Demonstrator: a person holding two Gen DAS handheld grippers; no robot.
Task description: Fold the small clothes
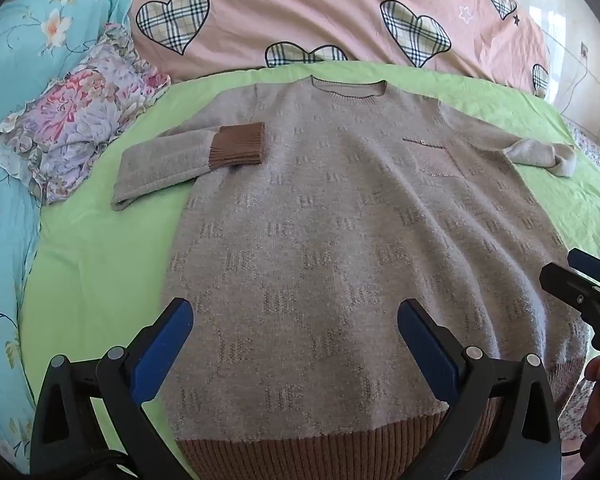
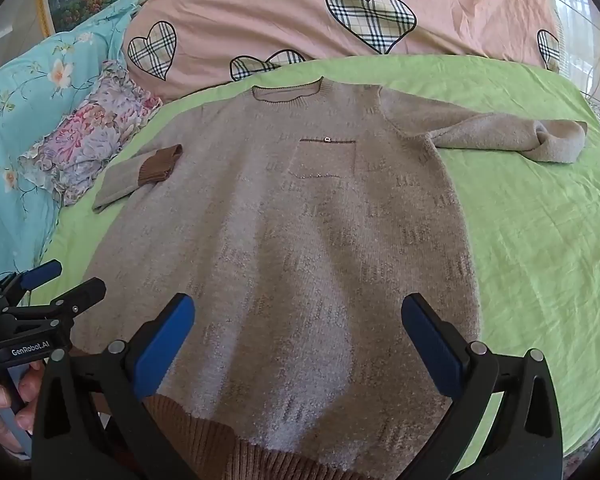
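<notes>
Hovering over the brown hem, the left gripper (image 1: 296, 344) shows spread, empty jaws in the left wrist view; the beige sweater (image 1: 340, 220) lies flat on the green sheet (image 1: 92, 260), one cuff (image 1: 238, 146) folded inward. The right wrist view shows the right gripper (image 2: 298, 340) equally wide and empty. The knit looks soft and floppy, best pinched at hem corners or sleeve (image 2: 512, 138).

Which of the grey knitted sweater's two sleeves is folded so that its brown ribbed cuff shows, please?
The sleeve on the picture's left, beside the floral pillow; the opposite sleeve shows only grey knit.
</notes>
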